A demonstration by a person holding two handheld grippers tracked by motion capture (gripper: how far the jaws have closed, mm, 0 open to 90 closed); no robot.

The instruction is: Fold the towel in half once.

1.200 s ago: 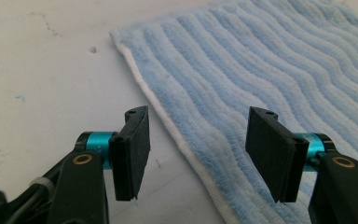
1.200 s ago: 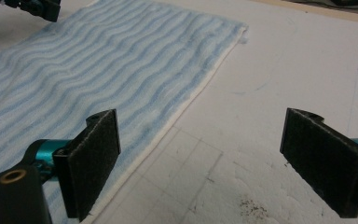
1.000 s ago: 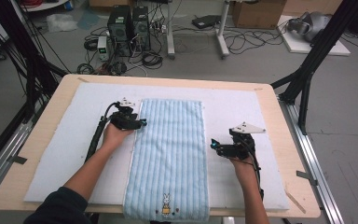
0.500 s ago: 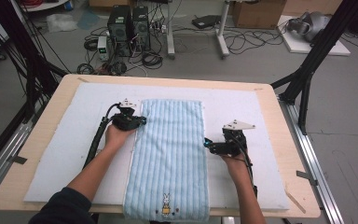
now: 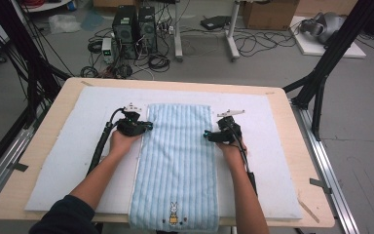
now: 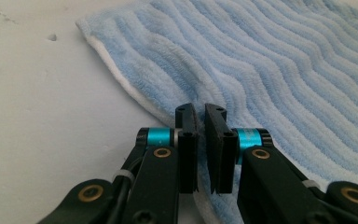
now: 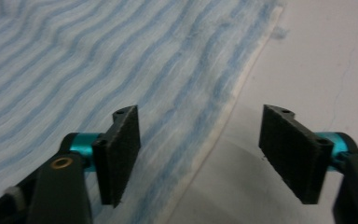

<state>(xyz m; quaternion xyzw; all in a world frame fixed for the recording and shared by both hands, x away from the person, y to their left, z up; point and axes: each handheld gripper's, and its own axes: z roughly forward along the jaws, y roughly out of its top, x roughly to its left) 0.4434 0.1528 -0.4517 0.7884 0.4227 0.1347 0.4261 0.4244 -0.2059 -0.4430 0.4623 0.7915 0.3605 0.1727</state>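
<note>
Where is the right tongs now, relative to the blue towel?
In the high view, the right tongs sits at the right long edge of the blue striped towel, about midway along it, jaws open and straddling that edge above the white mat.

Right hand-held gripper (image 5: 207, 134) now at towel (image 5: 175, 161) edge

Blue towel (image 5: 177, 161) flat on mat, L gripper (image 5: 148, 126) & R gripper (image 5: 206, 134) at edges

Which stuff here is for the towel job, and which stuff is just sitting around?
For the job:
blue striped towel
left gripper, jaws nearly shut at the towel's left edge
right gripper, jaws open over the towel's right edge
white mat under the towel

Just lying about:
computer towers on the floor
cables on the floor
cardboard box
</note>
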